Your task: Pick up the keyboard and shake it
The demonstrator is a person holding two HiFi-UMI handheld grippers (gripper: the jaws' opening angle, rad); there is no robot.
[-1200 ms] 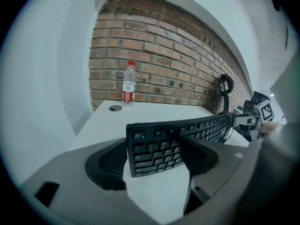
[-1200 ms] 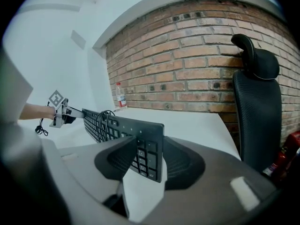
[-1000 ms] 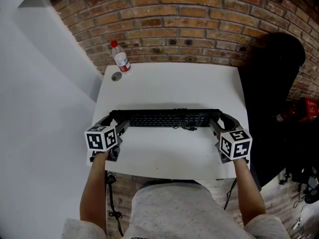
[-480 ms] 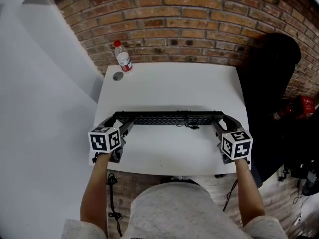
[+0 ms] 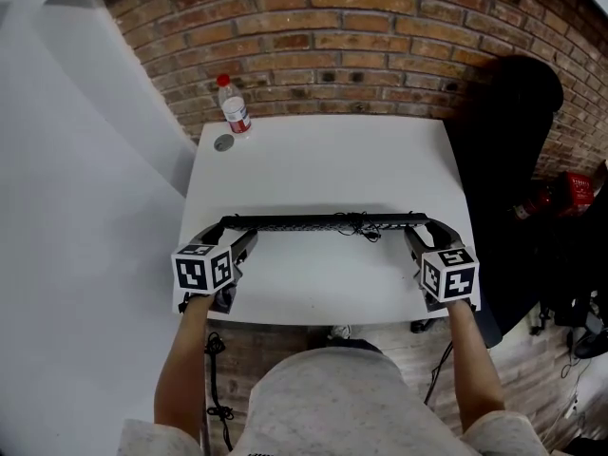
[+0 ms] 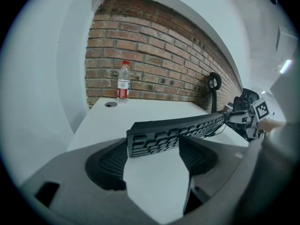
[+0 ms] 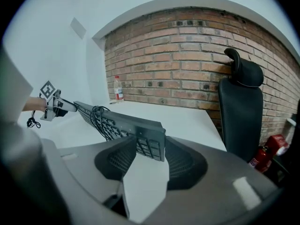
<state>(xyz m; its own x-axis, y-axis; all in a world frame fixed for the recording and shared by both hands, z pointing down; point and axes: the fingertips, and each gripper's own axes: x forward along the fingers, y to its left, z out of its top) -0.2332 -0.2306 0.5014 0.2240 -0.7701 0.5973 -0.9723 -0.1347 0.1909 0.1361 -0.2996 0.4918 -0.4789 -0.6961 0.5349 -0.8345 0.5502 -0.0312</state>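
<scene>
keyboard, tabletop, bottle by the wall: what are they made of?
keyboard: looks like matte black plastic, with moulded keys and no shine.
tabletop: smooth, flat white, probably laminate or painted board; cannot tell which.
bottle: clear plastic by the look, see-through body, red cap, red and white label.

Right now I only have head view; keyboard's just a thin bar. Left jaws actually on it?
Observer: Yes. Left gripper view: the left gripper's jaws are closed on the keyboard's end, a pad on each side.
Operator: Right side?
Observer: Same; the right gripper's jaws clamp the other end.
Operator: Tangle mid-bar?
Observer: Its black cable, looped across the keys.
</scene>
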